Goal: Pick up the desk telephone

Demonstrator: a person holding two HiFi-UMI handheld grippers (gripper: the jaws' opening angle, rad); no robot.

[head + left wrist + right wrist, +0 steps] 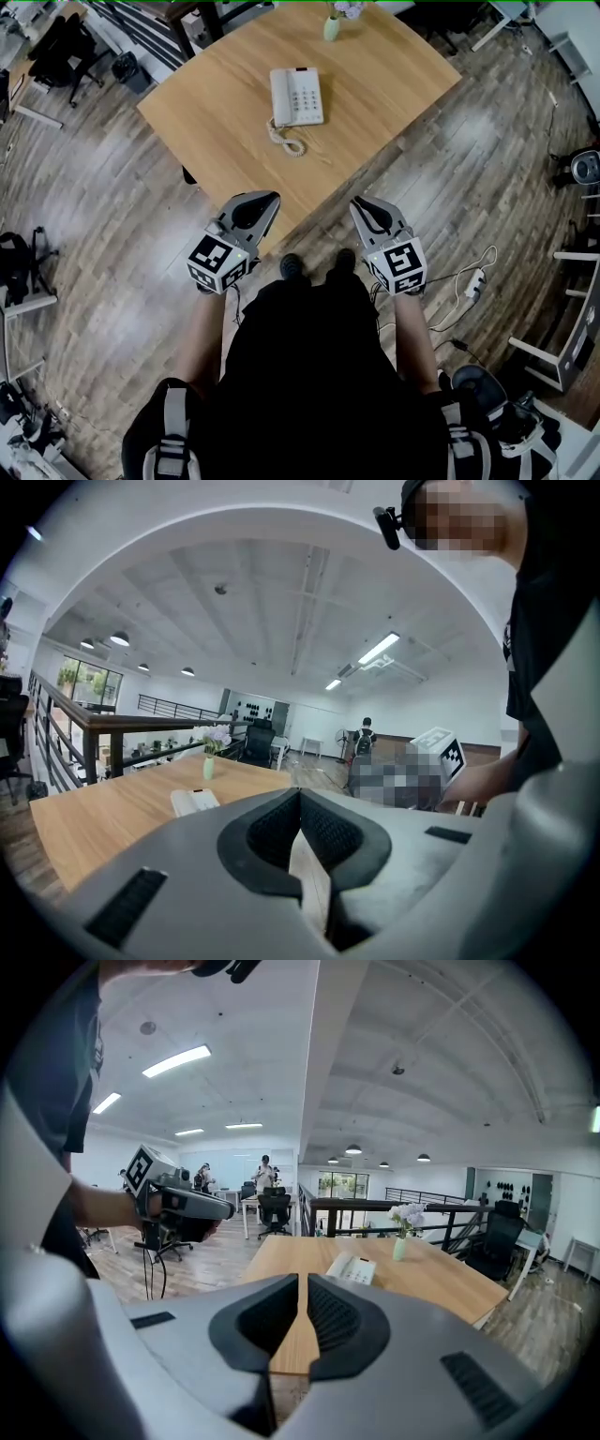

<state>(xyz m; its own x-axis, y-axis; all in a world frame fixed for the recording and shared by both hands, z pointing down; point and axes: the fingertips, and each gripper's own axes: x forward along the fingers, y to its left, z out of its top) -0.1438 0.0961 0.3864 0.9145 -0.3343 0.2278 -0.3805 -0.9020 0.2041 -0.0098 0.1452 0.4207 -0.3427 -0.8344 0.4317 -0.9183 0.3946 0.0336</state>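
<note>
"Starting with the head view: where was the desk telephone (297, 97)?" you asked.

"Head view: it lay flat near the middle of the wooden table (394, 84). Its coiled cord (291, 142) was at the edge nearest you, and a small vase (332, 28) stood beyond it. You stood off the table's near corner. Your left gripper (272, 197) and right gripper (358, 203) hung side by side close to that corner, well short of the desk telephone and touching nothing."

"And the jaws?"

"Left gripper view: your jaws were closed tip to tip with nothing between them. The desk telephone (195, 802) showed farther up the tabletop, left of the jaw line, with the vase behind it. Right gripper view: the jaws were likewise together and empty. The desk telephone (352, 1267) sat ahead, slightly right of the jaw line, with the vase farther right."
</note>
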